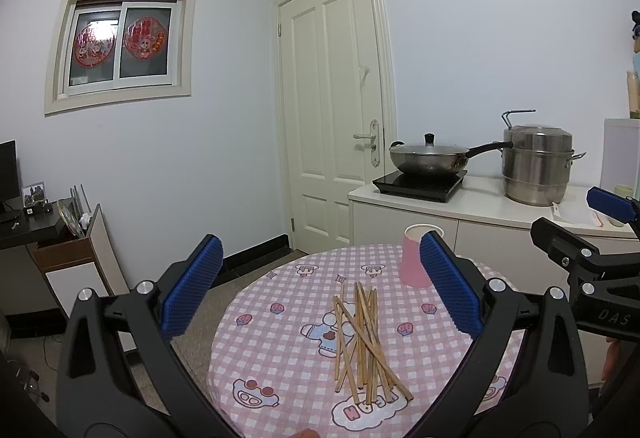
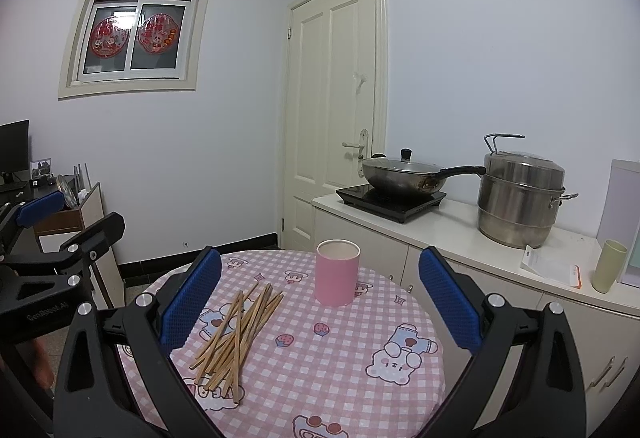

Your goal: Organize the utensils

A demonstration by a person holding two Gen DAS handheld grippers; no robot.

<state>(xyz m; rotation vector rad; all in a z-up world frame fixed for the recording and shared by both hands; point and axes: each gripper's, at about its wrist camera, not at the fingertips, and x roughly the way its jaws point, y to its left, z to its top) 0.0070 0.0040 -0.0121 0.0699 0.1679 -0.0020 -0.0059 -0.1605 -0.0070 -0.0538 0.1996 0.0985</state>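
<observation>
Several wooden chopsticks (image 1: 362,342) lie in a loose crossed pile on the round table with a pink checked cloth (image 1: 280,322). A pink cylindrical holder (image 1: 414,258) stands upright behind them, partly hidden by my left gripper's right finger. My left gripper (image 1: 320,286) is open and empty, held above the near side of the pile. In the right wrist view the chopsticks (image 2: 240,334) lie left of centre and the holder (image 2: 337,272) stands at the table's far side. My right gripper (image 2: 320,298) is open and empty above the table.
A white counter (image 2: 460,238) stands right of the table with an induction hob and lidded wok (image 2: 404,178), a steel steamer pot (image 2: 518,198) and a green cup (image 2: 608,266). A closed door (image 1: 332,118) is behind. A dark desk and cabinet (image 1: 72,238) stand at left.
</observation>
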